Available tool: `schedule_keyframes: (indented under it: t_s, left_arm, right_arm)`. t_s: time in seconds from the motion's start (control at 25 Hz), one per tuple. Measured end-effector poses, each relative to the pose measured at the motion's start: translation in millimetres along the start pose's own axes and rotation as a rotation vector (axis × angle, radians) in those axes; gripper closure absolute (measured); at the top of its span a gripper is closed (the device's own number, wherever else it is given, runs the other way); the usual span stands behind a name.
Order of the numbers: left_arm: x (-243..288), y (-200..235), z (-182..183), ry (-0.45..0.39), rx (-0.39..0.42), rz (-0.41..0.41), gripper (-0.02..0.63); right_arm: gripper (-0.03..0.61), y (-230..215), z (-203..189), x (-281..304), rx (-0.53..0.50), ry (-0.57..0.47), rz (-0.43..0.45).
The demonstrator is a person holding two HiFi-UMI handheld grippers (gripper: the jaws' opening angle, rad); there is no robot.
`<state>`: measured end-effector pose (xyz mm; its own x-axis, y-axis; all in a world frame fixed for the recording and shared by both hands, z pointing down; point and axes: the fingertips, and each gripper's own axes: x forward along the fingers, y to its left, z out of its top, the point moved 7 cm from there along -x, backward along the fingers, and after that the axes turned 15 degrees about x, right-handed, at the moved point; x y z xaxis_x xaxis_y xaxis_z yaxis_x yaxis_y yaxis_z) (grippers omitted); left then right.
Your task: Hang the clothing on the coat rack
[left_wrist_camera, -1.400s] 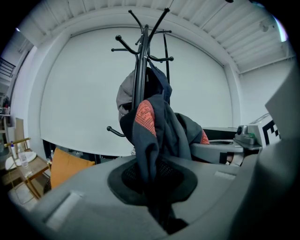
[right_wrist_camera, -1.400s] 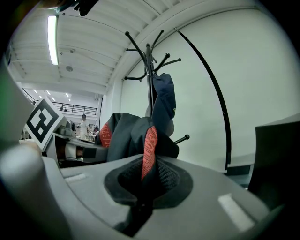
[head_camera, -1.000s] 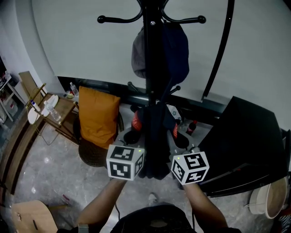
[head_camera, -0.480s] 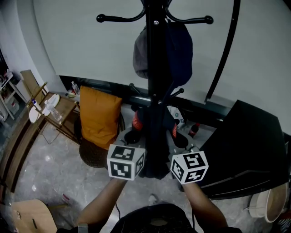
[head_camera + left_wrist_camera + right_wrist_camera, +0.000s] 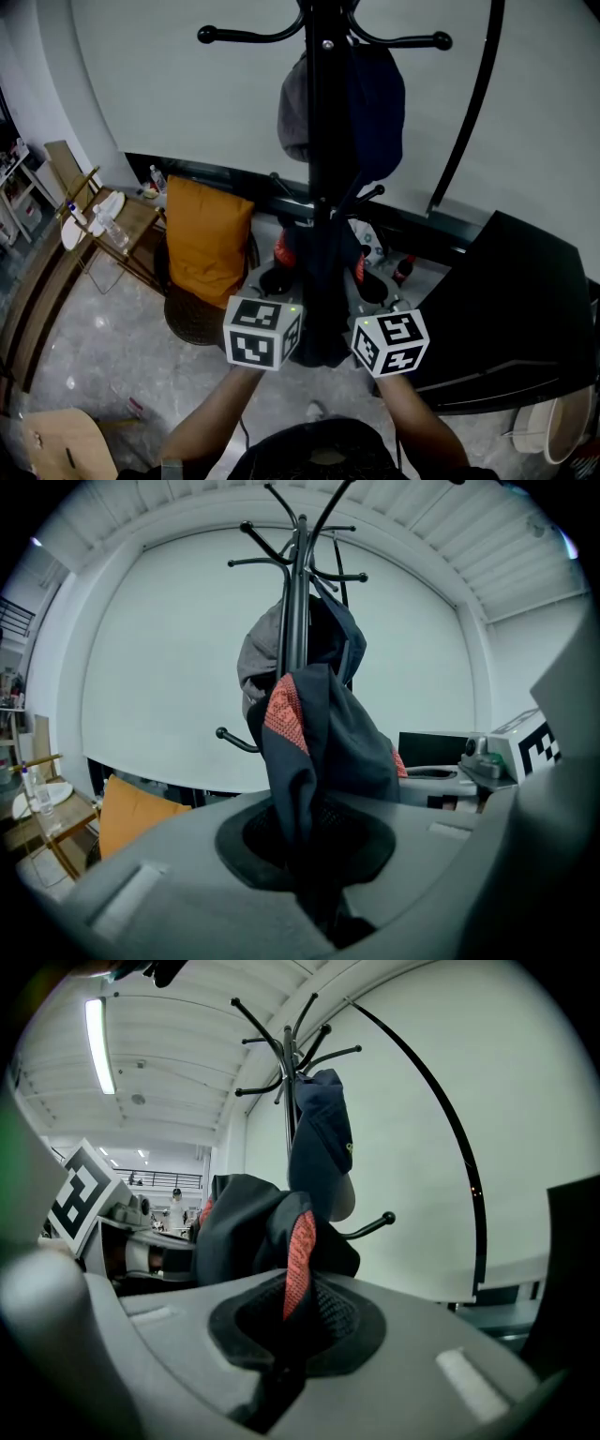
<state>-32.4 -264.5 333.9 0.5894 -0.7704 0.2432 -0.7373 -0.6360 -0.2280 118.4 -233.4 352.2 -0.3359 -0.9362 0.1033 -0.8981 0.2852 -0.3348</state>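
A dark garment (image 5: pixel 319 281) with red-orange lining hangs bunched between my two grippers, just in front of the black coat rack pole (image 5: pixel 323 141). My left gripper (image 5: pixel 272 291) is shut on its left side; in the left gripper view the cloth (image 5: pixel 319 752) rises out of the jaws (image 5: pixel 314 855). My right gripper (image 5: pixel 370 295) is shut on the other side, where a red strip (image 5: pixel 300 1251) runs down into the jaws (image 5: pixel 286 1335). A grey and navy cap (image 5: pixel 337 103) hangs high on the rack, under the bare top hooks (image 5: pixel 239 37).
An orange cushion (image 5: pixel 202 239) rests on a round chair at the left. Beyond it stands a small wooden table (image 5: pixel 103 225) with bottles. A black tabletop (image 5: pixel 511 300) fills the right, and a curved black bar (image 5: pixel 469 103) rises behind it. A pale bucket (image 5: pixel 562 412) sits at lower right.
The head view has drifted, so the rack and cap sit slightly further right. Both grippers keep hold of the garment in nearly the same spot.
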Motion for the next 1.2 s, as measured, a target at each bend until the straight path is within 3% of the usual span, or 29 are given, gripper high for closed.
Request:
schedule_keyframes:
  t_s: [1.2]
  left_arm:
    - [33, 15, -3, 0.001, -0.006, -0.022, 0.581]
  right_arm:
    - [0.557, -16, -3, 41, 0.019, 0.024, 0.002]
